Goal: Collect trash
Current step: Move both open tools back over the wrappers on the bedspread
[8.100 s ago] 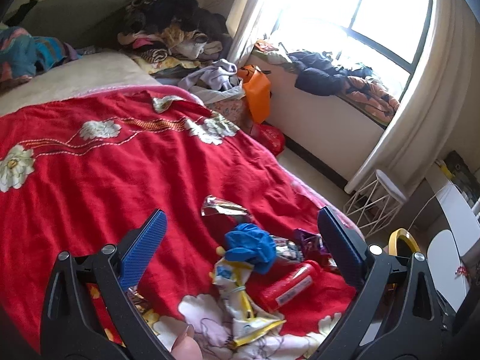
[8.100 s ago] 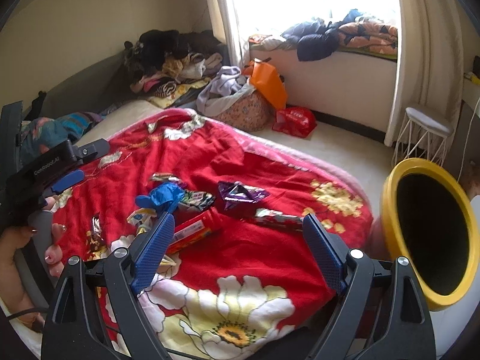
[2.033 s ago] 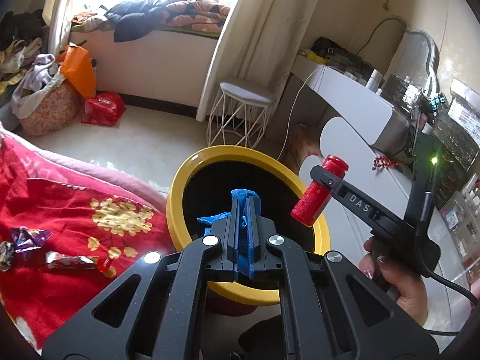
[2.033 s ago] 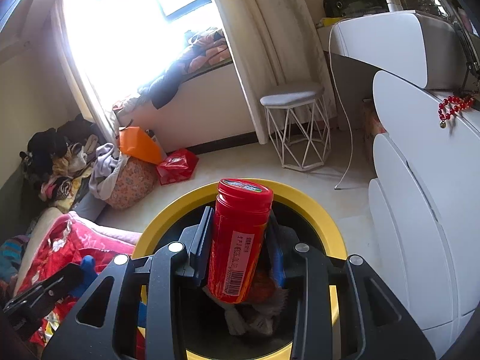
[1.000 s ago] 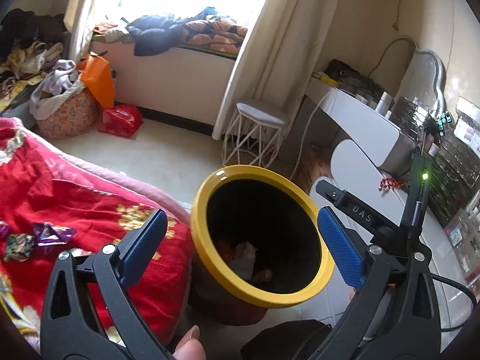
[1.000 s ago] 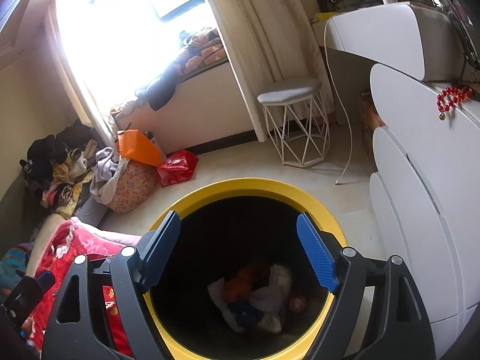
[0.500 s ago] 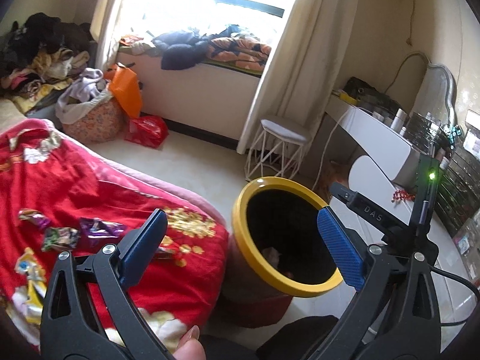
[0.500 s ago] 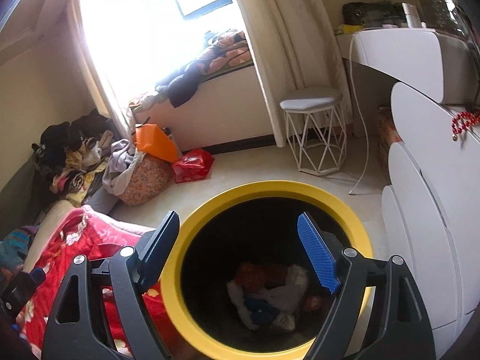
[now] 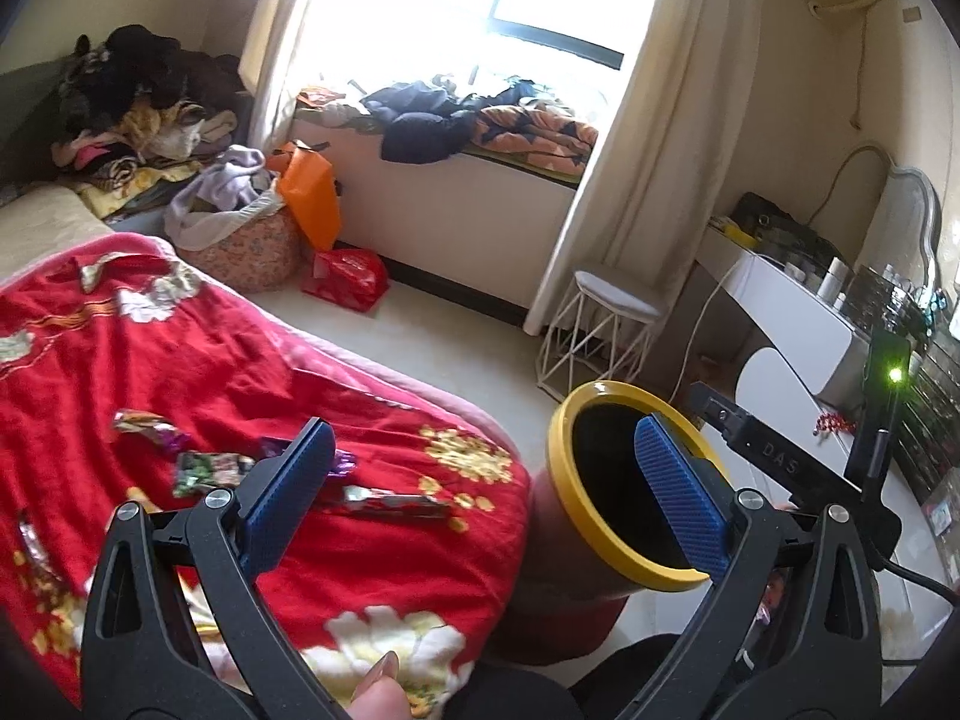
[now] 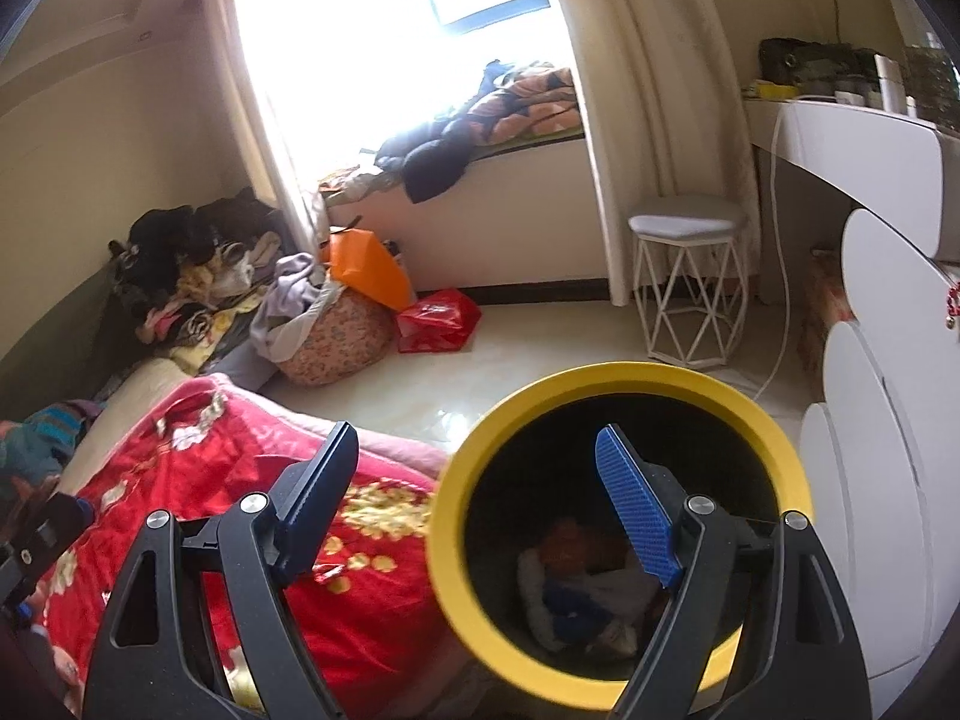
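A yellow-rimmed bin [image 9: 561, 471] stands on the floor beside the bed; in the right wrist view its rim [image 10: 624, 375] is close below me, with dropped trash [image 10: 576, 594] at the bottom. Several foil wrappers [image 9: 393, 501] lie on the red flowered blanket [image 9: 180, 360], with another wrapper [image 9: 207, 471] further left. My left gripper [image 9: 480, 495] is open and empty, above the bed's edge and the bin. My right gripper [image 10: 474, 510] is open and empty, over the bin's left rim. The right tool's body [image 9: 774, 462] shows beyond the bin.
A white wire stool [image 9: 606, 330] stands by the curtain. A white desk and drawers [image 10: 882, 396] are right of the bin. A flowered laundry bag [image 9: 246, 246], an orange bag [image 9: 309, 201] and a red bag [image 9: 348, 279] sit on the floor under the window ledge.
Both grippers opened and dropped the blue item and the red tube into the bin. Both have since pulled back and swung left toward the bed.
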The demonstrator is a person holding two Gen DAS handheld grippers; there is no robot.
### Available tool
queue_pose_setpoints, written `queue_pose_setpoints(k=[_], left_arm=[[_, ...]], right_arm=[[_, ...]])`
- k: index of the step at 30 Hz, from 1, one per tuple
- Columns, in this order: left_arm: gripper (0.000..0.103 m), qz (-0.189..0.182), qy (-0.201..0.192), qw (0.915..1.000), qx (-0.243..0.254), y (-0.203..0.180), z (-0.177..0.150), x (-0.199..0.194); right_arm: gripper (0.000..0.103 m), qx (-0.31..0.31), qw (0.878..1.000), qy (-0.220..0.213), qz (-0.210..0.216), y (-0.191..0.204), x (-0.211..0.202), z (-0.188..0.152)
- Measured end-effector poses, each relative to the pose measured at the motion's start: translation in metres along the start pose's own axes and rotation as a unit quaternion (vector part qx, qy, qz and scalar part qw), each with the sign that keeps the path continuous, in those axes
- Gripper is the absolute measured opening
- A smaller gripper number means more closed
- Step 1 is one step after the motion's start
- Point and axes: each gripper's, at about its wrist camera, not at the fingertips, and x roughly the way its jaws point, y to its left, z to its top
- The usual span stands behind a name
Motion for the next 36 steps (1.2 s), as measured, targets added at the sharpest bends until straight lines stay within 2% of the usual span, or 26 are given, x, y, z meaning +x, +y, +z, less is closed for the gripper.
queue_pose_setpoints(k=[9,15,28,36], left_arm=[[0.092,0.052,-0.024,0.9982,-0.018,0.039,0.004,-0.027],[0.092,0.077,-0.024,0.9960,-0.040,0.068,-0.002,-0.039],[0.092,0.126,-0.014,0.9880,-0.088,0.129,-0.022,-0.059],[0.092,0.140,0.010,0.9818,-0.127,0.160,-0.042,-0.063]], right_arm=[[0.079,-0.046,0.998,0.024,0.047,0.047,0.004,-0.015],[0.079,-0.074,0.994,0.039,0.069,0.078,0.007,-0.025],[0.079,-0.134,0.984,0.071,0.091,0.116,0.019,-0.049],[0.079,-0.184,0.970,0.105,0.122,0.137,0.035,-0.064]])
